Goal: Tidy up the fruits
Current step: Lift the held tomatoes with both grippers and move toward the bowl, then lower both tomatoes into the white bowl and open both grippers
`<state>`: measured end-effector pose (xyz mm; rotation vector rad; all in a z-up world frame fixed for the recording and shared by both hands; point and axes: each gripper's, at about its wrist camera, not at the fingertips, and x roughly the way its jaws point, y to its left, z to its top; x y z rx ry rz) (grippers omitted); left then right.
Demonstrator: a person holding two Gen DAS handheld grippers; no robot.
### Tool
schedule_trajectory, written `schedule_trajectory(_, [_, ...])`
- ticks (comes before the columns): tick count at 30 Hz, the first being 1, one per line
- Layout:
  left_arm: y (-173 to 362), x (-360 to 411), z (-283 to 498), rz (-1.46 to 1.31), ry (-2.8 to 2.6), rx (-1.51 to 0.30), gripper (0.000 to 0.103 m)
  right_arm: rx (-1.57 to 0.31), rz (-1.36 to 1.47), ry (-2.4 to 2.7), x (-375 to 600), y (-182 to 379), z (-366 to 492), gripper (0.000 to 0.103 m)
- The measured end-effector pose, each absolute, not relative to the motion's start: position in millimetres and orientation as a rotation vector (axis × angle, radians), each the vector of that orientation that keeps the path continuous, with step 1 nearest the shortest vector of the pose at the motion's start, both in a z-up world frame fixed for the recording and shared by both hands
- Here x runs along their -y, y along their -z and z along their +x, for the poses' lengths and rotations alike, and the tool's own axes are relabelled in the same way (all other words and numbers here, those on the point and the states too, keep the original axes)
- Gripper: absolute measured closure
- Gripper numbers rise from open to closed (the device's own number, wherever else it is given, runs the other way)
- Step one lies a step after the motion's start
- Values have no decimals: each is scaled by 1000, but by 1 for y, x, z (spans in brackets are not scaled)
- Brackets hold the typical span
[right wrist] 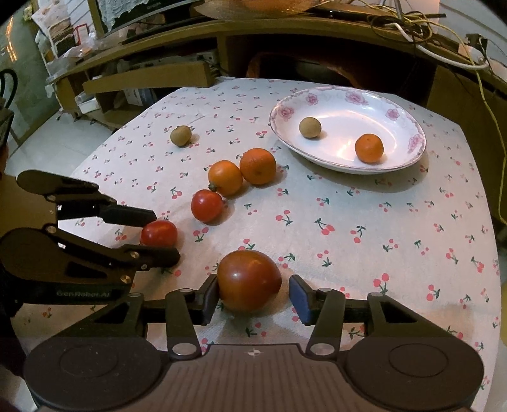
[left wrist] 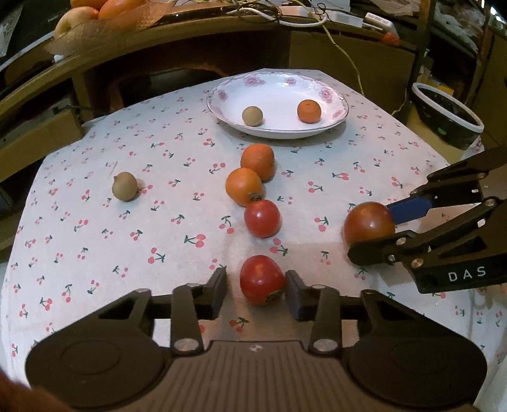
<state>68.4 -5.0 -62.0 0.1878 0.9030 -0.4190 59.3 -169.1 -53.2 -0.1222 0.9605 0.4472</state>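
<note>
A white floral plate (left wrist: 329, 92) (right wrist: 396, 107) at the far side of the table holds a small orange (left wrist: 309, 111) (right wrist: 369, 147) and a small brown fruit (left wrist: 252, 115) (right wrist: 310, 127). On the cloth lie two oranges (left wrist: 258, 161) (left wrist: 243, 186), a red tomato (left wrist: 262, 218) (right wrist: 207, 205) and another brown fruit (left wrist: 124, 186) (right wrist: 180, 135). My left gripper (left wrist: 256, 290) (right wrist: 164, 236) is open around a red tomato (left wrist: 261, 279) (right wrist: 158, 234); its right pad touches it. My right gripper (right wrist: 253, 296) (left wrist: 374, 226) is open around a large dark red tomato (right wrist: 248, 280) (left wrist: 369, 223).
The table has a white cherry-print cloth (left wrist: 177, 250). A wooden shelf (left wrist: 177, 41) with cables stands behind it, with a basket of fruit (left wrist: 95, 16) on top. A dark bowl (left wrist: 446, 114) stands beyond the table's right edge.
</note>
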Motion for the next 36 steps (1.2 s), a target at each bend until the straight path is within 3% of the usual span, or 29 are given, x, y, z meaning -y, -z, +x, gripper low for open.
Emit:
schedule_trajectory(2, [61,8,67,195,422,-908,69,-962,-112,-455,169,52,59,63])
schedule_trajectory(23, [7,51,113,240,394,-748,70,-821,-147,-346,175,13,76,64])
schedule_trajectory(36, [5,73,174,244,385,-728,71,-788,-131,-197,191,11,130,63])
